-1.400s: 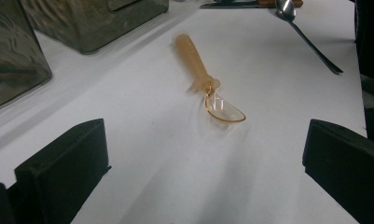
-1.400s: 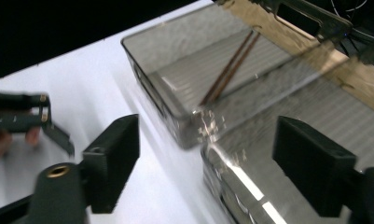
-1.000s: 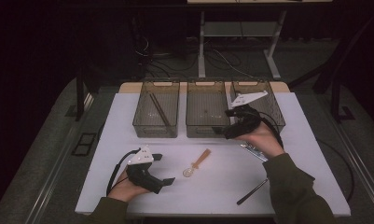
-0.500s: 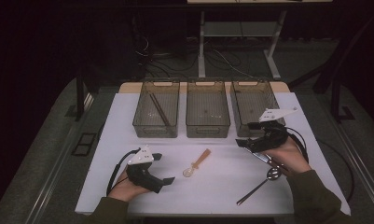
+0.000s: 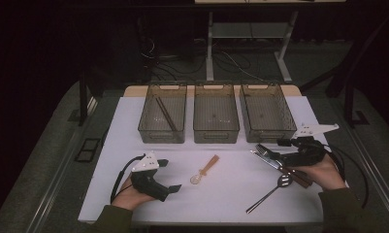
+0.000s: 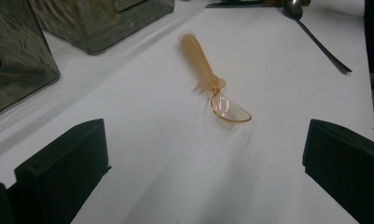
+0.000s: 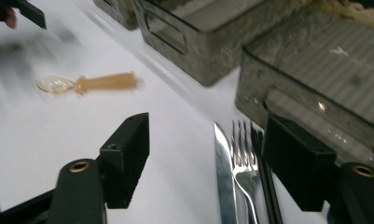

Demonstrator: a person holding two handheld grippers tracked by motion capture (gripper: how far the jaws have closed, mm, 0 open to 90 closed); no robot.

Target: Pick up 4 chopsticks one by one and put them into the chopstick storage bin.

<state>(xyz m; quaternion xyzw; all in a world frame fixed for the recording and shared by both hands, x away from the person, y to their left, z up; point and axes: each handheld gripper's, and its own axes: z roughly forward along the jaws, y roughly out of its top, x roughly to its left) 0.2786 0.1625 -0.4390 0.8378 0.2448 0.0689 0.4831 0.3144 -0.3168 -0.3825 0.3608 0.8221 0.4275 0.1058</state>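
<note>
Cutlery is what the work turns on: a shiny steel knife and a steel fork lie side by side with a dark slim piece just right of them, at the lower right of the high view, close before the rightmost of three smoky clear plastic bins. They look bunched there to be picked off one at a time and sorted, since the left bin already holds a pair of dark sticks along its floor. The right gripper has just been closing its jaws as it comes onto that bunch; in the right gripper view they stand partly open, one each side of the knife and fork, pressing on nothing yet — a straddle that reads to me as lining up a pinch. A long-handled steel spoon lies just below that hand, slanting toward the bottom edge of the white table top. At the centre rests a small amber plastic spoon with a clear bowl, apart from everything. The left gripper sits low at the lower left — jaws wide, holding nothing, pointed at the amber spoon as though parked while waiting its turn.
</note>
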